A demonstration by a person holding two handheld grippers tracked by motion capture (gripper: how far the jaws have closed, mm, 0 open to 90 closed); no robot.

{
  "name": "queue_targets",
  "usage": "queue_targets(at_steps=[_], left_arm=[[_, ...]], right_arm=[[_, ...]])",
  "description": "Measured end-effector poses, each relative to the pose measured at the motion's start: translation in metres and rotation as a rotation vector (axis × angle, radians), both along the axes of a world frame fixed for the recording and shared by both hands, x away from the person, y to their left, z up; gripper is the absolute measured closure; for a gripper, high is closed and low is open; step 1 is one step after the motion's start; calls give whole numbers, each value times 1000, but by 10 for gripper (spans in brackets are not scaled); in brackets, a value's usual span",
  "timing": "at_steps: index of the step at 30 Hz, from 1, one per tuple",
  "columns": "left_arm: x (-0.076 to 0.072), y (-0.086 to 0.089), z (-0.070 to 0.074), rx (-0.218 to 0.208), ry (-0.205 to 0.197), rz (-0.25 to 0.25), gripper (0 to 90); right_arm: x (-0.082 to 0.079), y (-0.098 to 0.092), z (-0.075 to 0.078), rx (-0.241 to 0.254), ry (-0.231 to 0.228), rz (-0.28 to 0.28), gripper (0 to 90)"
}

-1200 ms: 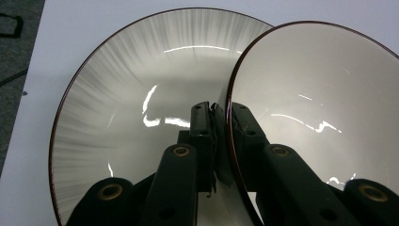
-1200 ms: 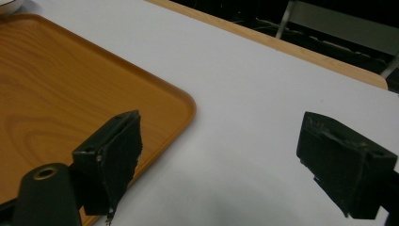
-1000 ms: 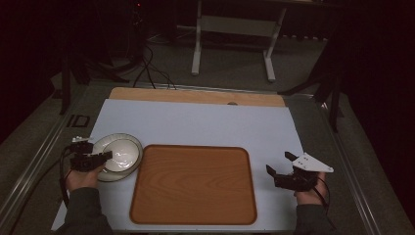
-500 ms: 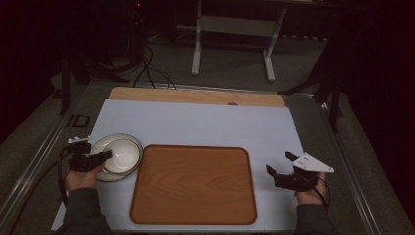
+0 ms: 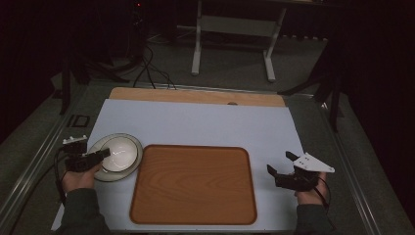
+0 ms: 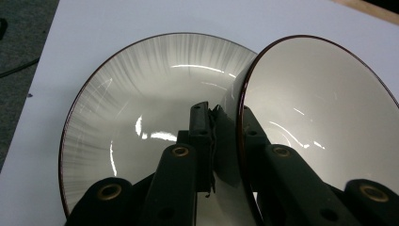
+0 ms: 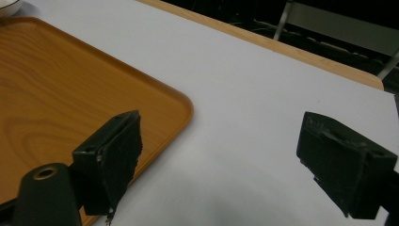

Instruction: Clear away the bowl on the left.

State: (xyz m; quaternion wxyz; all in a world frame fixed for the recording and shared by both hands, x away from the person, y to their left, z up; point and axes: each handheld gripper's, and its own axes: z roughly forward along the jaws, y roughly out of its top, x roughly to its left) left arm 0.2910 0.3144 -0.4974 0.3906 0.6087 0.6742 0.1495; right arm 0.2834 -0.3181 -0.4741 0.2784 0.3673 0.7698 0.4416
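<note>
Left hand-held gripper: pinching bowl rim, above plate, left of tray.
Right hand-held gripper: spread, idle over surface.
Risk: thin rim grip; bowl may tilt, slip, strike plate.

White table, wooden tray, plate beside it

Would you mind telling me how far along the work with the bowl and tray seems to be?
Early. Nothing sits on the wooden tray yet. In hand: the left hand-held gripper pinches the rim of the bowl resting in the plate. The right hand-held gripper waits open. Any moving of dishes remains.
</note>
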Motion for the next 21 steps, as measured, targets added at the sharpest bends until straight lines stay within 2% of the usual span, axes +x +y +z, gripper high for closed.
queue_targets(at_steps=[15, 21], left_arm=[[-4, -5, 11, -11, -41, -18, 817], [-7, -7, 16, -29, -62, -24, 817]], right_arm=[[0, -1, 1, 6, -5, -2, 142], [0, -2, 1, 9, -9, 0, 142]])
